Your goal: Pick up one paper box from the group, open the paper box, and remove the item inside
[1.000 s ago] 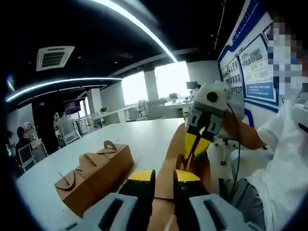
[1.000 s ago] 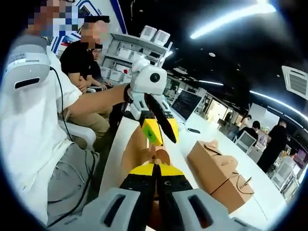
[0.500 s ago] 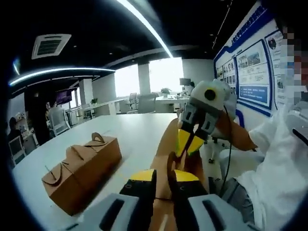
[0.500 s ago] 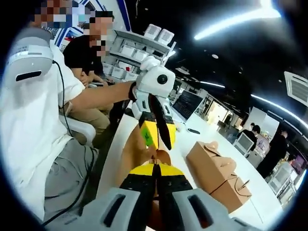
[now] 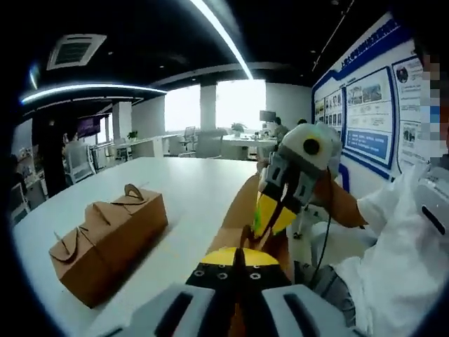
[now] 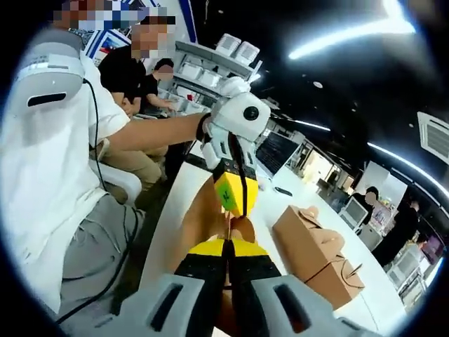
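Above the near edge of the white counter (image 5: 189,203), a brown paper box (image 5: 242,210) is held aloft, pinched between the closed left gripper (image 5: 238,258) and the closed right gripper (image 6: 226,247), each clamped on it from an opposite side. Further paper boxes (image 5: 105,239) are seen resting grouped on the counter, well apart.

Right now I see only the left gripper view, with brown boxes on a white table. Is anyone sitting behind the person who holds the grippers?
Observer: Yes, the right gripper view shows two seated people behind the person.
Operator: Is anything on the table besides boxes?
Observer: An open laptop stands on it, beyond the left gripper.
Operator: And what is behind those people?
Observer: A shelf unit with white containers on top.
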### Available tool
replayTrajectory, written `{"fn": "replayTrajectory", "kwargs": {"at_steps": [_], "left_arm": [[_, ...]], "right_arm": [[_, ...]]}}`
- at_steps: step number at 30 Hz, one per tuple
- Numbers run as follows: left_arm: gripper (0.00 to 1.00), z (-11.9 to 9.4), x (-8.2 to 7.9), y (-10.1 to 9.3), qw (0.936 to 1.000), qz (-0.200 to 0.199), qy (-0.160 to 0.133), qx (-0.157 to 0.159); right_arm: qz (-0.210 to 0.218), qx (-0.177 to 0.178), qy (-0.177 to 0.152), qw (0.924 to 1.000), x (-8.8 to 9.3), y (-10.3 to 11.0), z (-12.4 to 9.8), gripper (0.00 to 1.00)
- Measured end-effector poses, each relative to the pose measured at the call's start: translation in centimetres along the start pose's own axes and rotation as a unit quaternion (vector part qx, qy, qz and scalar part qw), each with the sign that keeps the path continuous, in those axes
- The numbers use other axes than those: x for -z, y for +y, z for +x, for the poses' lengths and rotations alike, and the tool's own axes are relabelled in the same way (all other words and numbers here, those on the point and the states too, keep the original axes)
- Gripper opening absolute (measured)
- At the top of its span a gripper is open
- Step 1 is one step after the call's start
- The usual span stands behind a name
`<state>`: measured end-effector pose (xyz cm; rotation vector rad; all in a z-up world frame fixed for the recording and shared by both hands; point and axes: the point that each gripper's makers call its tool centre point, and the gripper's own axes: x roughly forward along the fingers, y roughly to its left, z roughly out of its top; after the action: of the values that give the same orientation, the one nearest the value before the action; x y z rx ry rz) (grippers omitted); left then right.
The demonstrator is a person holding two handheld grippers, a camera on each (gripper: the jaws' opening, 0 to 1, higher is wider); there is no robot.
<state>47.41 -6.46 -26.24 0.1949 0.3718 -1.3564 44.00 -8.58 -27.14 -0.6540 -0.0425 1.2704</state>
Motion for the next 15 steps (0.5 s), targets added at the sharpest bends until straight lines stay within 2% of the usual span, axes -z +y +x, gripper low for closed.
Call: {"fn": "replayTrajectory", "kwargs": {"at_steps": [3,6,9,11,13,15], "left_arm": [[0.03,0.1,0.0,0.2,0.9999,-0.014,-0.001,-0.002],[0.03,0.0,-1.1,0.3,0.9988,-0.040,-0.026,-0.006],[0.03,-0.5,-1.8,0.5,0.9984,-0.041,-0.038,-0.012],[0.03,-0.5,-1.9,0.6,0.9986,-0.033,-0.038,-0.014],[0.03,-0.6,-1.9,0.2,0.9991,0.012,-0.037,-0.015],[0.04,-0.5,-1.2,-0.8,0.9997,0.016,-0.019,0.001]], "right_arm": [[-0.016,-0.001,0.010,0.9998,0.1,0.4,0.1,0.03],[-0.031,-0.017,0.017,0.9992,0.1,1.1,0.2,0.03],[-0.036,-0.031,0.015,0.9988,0.0,1.9,0.3,0.03],[-0.038,-0.028,0.017,0.9988,0.0,1.8,0.3,0.03],[-0.036,-0.020,0.021,0.9989,0.1,1.5,0.3,0.03],[-0.035,-0.019,0.019,0.9990,-0.1,1.4,0.2,0.03]]}}
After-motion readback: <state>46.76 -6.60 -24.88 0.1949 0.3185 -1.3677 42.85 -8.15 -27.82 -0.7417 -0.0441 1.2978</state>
